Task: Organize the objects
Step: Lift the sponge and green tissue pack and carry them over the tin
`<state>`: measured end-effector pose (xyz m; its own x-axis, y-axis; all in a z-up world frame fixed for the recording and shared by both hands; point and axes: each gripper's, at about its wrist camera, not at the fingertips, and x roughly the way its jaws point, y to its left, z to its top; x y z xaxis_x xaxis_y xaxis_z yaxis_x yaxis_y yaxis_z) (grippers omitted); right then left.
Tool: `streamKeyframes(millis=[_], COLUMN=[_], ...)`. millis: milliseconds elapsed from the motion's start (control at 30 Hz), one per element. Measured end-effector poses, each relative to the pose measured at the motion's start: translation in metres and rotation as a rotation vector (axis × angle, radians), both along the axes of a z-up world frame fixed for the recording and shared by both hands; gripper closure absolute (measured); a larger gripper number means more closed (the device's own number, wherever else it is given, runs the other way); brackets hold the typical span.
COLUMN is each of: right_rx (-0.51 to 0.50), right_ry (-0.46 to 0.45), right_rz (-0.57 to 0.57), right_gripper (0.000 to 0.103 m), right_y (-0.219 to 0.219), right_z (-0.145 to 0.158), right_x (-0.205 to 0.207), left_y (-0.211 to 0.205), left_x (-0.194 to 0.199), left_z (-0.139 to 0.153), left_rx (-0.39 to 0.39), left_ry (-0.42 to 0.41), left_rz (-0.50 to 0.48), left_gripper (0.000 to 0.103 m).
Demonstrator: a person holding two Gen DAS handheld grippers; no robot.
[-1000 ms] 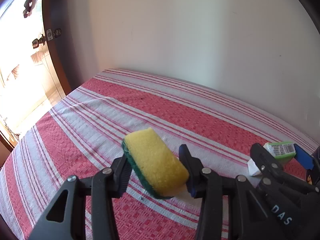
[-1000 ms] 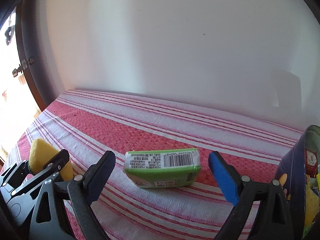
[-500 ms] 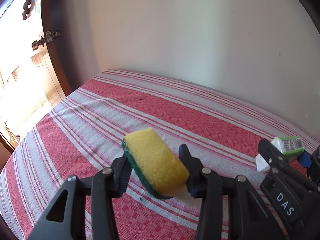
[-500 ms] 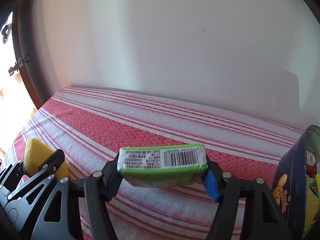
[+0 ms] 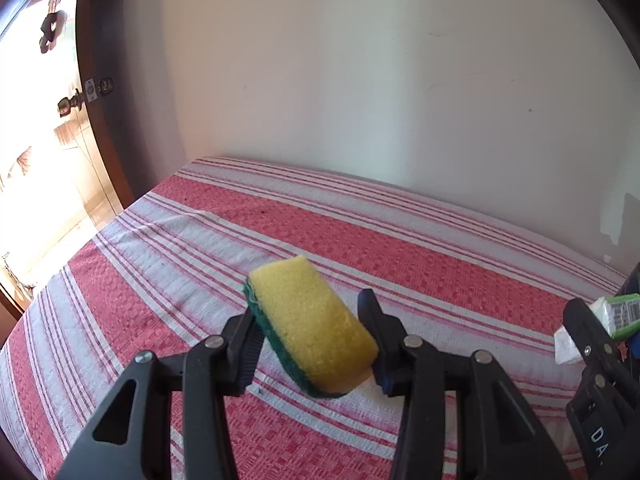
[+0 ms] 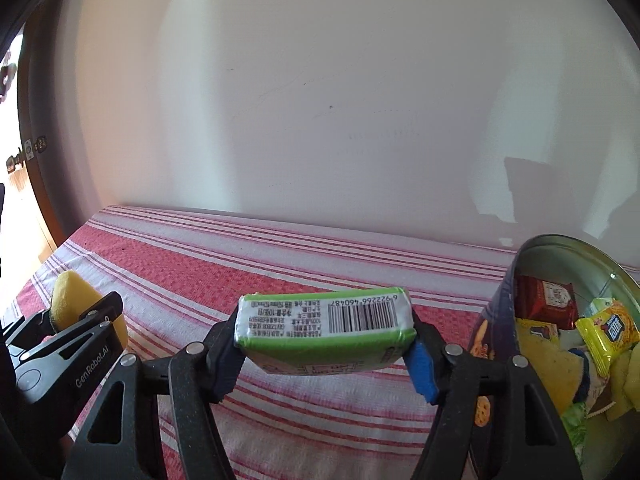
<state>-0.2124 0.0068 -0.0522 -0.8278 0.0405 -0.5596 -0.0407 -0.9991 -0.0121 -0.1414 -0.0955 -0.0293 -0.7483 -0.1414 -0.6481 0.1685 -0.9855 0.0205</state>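
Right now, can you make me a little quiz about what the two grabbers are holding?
1. True or false: the left gripper holds a red ball.
2. What does the right gripper hold? A) green pack B) spoon C) cup
3. Fill in: the tin of snacks sits on the pack's ____ side.

Key: 1 false, it holds a sponge; 2 A; 3 right.

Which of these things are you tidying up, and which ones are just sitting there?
Being tidied:
- yellow sponge, held in the left gripper
- green packet, held in the right gripper
- round tin with snack packets inside

Just there:
- striped cloth
- wall
- door
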Motion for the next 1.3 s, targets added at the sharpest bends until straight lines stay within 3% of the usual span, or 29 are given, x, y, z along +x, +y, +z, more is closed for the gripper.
streamKeyframes(millis=[533, 1300], right_rx=[0.022, 0.039], right_ry=[0.064, 0.090], right_rz=[-0.057, -0.037], right_gripper=[0.033, 0.033], right_y=[0.016, 0.034], right_z=[0.006, 0.010], right_x=[0.042, 0.083], left_y=[0.021, 0.039], left_x=[0.025, 0.074], left_z=[0.012, 0.019], left_rx=[-0.054, -0.015], left_ry=[0.109, 0.145], left_rz=[-0.057, -0.083], left_gripper=[0.058, 0.058])
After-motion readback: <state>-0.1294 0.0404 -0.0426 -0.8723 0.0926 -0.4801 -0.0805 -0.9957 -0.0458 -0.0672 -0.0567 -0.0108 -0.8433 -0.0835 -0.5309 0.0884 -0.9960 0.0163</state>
